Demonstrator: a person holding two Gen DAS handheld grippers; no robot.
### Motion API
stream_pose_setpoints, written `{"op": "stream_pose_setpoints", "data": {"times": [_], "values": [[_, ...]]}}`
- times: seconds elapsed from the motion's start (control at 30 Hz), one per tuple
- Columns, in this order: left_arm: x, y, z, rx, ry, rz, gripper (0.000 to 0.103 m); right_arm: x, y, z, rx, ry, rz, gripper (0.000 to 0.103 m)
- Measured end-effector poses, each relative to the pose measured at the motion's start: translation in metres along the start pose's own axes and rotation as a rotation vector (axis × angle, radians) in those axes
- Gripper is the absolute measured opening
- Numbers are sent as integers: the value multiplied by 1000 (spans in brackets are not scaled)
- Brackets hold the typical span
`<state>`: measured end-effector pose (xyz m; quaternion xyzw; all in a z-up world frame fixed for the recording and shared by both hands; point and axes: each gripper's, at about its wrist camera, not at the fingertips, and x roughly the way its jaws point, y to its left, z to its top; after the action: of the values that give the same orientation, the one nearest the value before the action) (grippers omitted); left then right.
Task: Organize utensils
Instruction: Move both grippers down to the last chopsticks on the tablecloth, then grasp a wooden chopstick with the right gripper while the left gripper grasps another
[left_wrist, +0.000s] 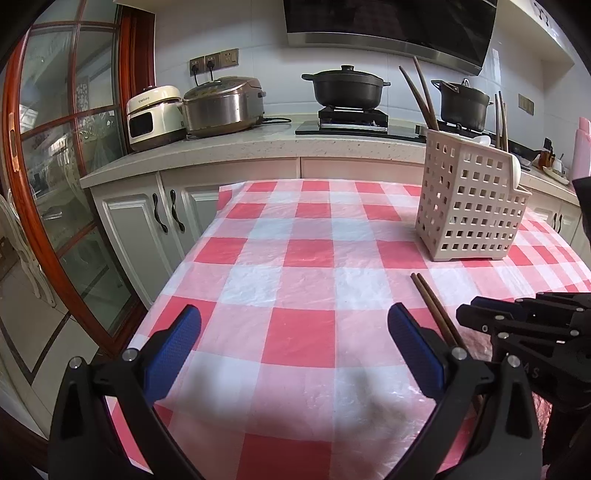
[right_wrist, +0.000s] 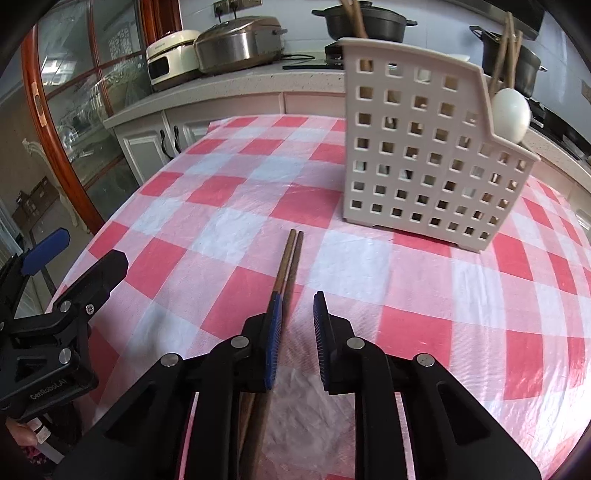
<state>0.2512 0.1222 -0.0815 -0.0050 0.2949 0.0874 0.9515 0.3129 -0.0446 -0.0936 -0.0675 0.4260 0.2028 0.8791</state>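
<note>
Perforated utensil caddy upright on checked tablecloth; already holds chopsticks and white spoon.

One chopstick pair left, flat on cloth, just before caddy.

Right gripper: jaws narrowed, pads astride pair, gap visible, not yet clamped.

Left gripper: jaws wide, empty.

Remaining, by judgement: grasp, lift, insert.

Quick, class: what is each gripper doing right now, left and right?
Left gripper: jaws wide open, holding nothing.
Right gripper: jaws narrowly open around the chopsticks, not yet clamped.
</note>
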Motion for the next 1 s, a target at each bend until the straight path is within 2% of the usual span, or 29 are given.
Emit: {"op": "stream_pose_setpoints", "data": {"times": [0.27,0.6,0.7,0.73,0.9,1.0], "values": [[0,4,-2,-6,3,0,98,15,3,4,-8,55,-18,17],[2,4,-3,5,15,12,98,29,9,18,-48,79,-53,17],[3,3,-2,1,26,5,98,26,8,15,-51,79,-50,11],[4,1,-2,1,31,1,98,24,5,13,-42,74,-51,7],[8,-14,0,17,57,-35,98,12,-17,1,-3,55,-47,6],[15,-30,2,28,102,-71,98,4,-35,-5,41,43,-49,6]]}}
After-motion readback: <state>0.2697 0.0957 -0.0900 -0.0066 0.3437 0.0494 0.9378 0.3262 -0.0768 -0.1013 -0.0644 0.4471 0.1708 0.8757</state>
